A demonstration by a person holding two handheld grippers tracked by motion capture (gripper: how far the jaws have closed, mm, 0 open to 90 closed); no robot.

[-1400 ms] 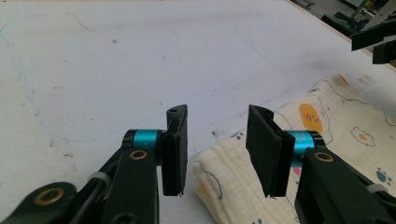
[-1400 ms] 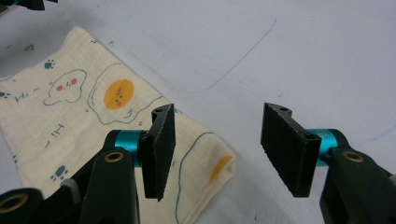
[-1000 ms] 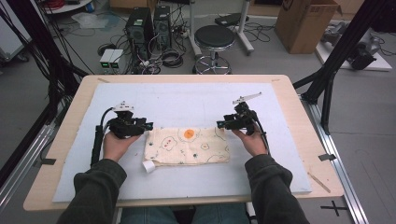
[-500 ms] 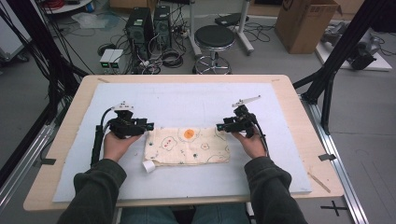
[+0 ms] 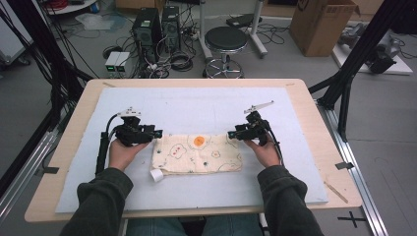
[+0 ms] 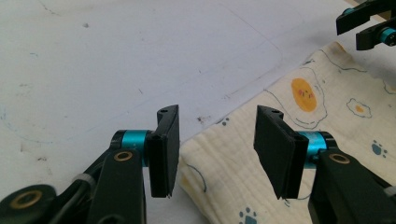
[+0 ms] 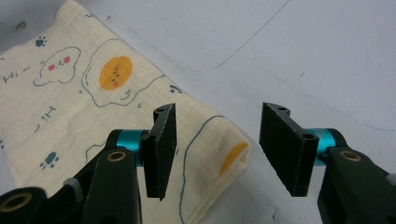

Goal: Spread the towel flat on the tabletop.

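A cream cloth (image 5: 196, 153) printed with fried eggs and paw marks lies folded flat on the pale blue mat (image 5: 196, 110), with a white tag (image 5: 156, 175) at its near left corner. My left gripper (image 5: 156, 132) hovers at the cloth's far left corner, open, and the cloth's corner (image 6: 219, 158) lies under the gap between the jaws (image 6: 217, 149). My right gripper (image 5: 231, 133) is at the far right corner, also open. That corner of the cloth (image 7: 233, 156) sits between the jaws (image 7: 215, 149), below them. Neither gripper holds anything.
The mat covers a wooden table (image 5: 314, 128). A thin wooden stick (image 5: 336, 191) lies near the table's right front edge. Black frame posts (image 5: 344, 93) stand at the right and left sides. A stool (image 5: 226, 39) and computer cases stand on the floor beyond.
Both grippers have edged slightly inward toward the cloth's far corners. The cloth itself has not moved.
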